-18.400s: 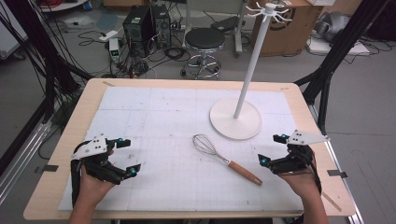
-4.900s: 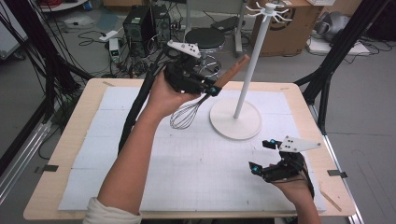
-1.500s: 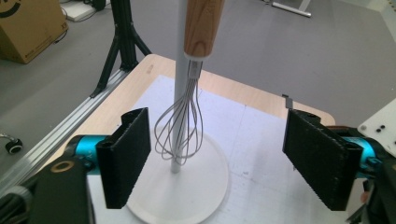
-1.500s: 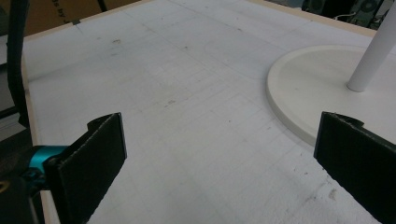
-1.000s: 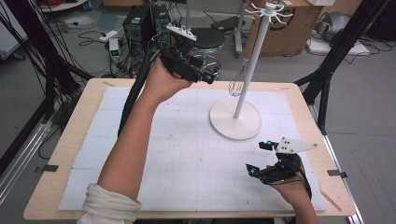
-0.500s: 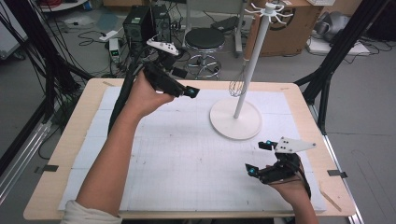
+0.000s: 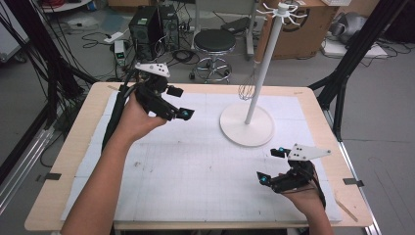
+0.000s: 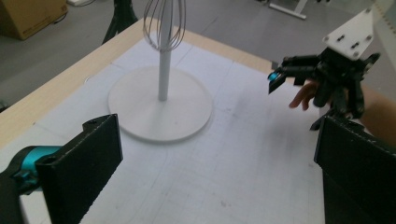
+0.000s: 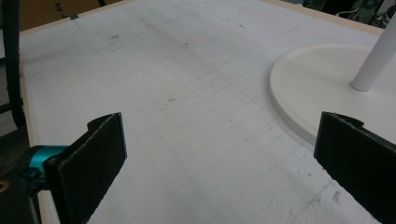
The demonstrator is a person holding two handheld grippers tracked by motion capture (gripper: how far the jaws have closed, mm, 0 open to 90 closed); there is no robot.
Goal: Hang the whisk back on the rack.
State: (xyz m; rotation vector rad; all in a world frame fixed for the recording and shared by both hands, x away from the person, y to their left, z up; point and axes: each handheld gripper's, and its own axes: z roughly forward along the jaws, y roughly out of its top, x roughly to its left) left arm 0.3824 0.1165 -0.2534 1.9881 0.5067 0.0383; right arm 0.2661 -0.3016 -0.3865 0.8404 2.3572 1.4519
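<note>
Left gripper [image 7: 179, 102]: raised above the table's far left part, jaws wide apart and empty, held by the left hand [image 7: 134, 117] on an outstretched bare forearm. Right gripper [image 7: 270, 165]: low at the near right, jaws wide apart and empty, gripped by the right hand [image 7: 301, 192], grey plate uppermost.

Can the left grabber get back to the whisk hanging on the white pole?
Probably yes. The left gripper is open, holds nothing, and only bare mat lies between it and the whisk on the stand.
</note>
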